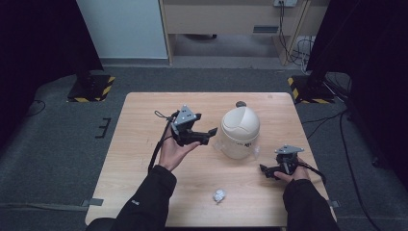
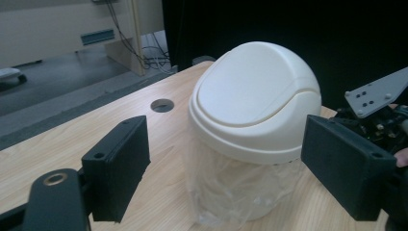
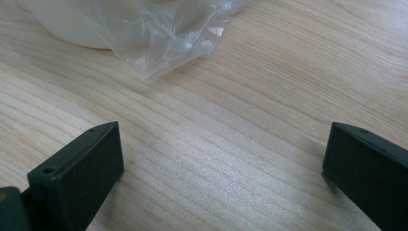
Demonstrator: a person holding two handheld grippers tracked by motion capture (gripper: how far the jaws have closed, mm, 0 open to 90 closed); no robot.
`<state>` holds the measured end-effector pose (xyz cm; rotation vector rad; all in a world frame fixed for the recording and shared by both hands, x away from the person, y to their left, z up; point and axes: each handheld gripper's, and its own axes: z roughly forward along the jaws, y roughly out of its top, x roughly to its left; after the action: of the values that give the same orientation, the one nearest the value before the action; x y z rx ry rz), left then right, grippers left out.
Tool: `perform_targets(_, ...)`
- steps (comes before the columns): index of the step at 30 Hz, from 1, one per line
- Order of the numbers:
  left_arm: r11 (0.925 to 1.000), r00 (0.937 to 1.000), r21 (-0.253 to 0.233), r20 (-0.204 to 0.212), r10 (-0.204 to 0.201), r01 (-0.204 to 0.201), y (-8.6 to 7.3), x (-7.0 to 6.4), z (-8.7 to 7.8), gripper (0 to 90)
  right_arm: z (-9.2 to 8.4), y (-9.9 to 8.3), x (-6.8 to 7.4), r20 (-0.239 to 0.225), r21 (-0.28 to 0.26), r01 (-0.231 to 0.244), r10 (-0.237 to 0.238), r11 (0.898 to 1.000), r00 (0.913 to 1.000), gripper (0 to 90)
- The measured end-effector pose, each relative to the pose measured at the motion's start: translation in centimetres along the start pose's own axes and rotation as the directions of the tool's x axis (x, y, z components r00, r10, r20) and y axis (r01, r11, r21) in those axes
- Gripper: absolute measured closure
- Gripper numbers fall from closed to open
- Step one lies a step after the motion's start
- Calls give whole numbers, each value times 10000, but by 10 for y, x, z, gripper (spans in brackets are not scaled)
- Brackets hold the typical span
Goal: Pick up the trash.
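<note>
While the left gripper (image 2: 223, 183) hangs above the worktop (image 1: 144, 144) with its jaws spread wide, a cream bin (image 2: 252, 125) with a domed swing lid stands straight ahead of them, close but not touched, framed in the gap between the two black pads. Clear plastic liner (image 2: 231, 192) bulges out below the lid and wraps the bin's lower half. Beyond the left-hand jaw, a round hole (image 2: 162, 105) sits in the worktop near its far edge. Past the right-hand jaw, the grey plate of the other gripper shows beside the bin.

Low over the wood, the right gripper (image 3: 221, 168) also has its jaws spread wide, with bare worktop between them. Ahead of them and toward the left-hand jaw, a loose corner of the liner (image 3: 168, 43) lies on the wood at the foot of the bin.

From the high view, a small crumpled white wad (image 1: 219, 195) lies well behind both pairs of jaws, near the person's edge of the worktop.
</note>
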<state>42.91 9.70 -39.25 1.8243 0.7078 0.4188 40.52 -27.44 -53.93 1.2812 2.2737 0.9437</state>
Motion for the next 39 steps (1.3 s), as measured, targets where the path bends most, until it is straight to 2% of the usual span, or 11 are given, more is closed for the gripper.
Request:
perform_targets(5,9999,9996,-39,247,130,-129,4,-5,9,164,0,0,0,0,-2,2,-2,10000,10000,7)
perform_targets(8,9989,9980,93,431,458,-462,6,-10,16,163,0,0,0,0,1,1,-1,10000,10000,7)
perform_targets(12,9984,9967,171,621,528,-539,8,-14,21,164,0,0,0,0,0,0,0,10000,10000,7)
perform_targets(14,9969,9946,313,768,695,-720,9,-17,28,164,0,0,0,1,-1,3,-3,10000,10000,7)
perform_targets(21,9945,9905,547,1095,828,-892,10,-24,44,163,0,0,0,-5,-2,2,-2,10000,10000,7)
perform_targets(29,9952,9902,762,1303,512,-615,7,-26,59,162,0,0,0,-2,-3,7,-7,10000,10000,7)
perform_targets(39,9930,9858,919,1572,590,-741,11,-33,74,163,0,0,0,-1,-2,6,-6,10000,10000,7)
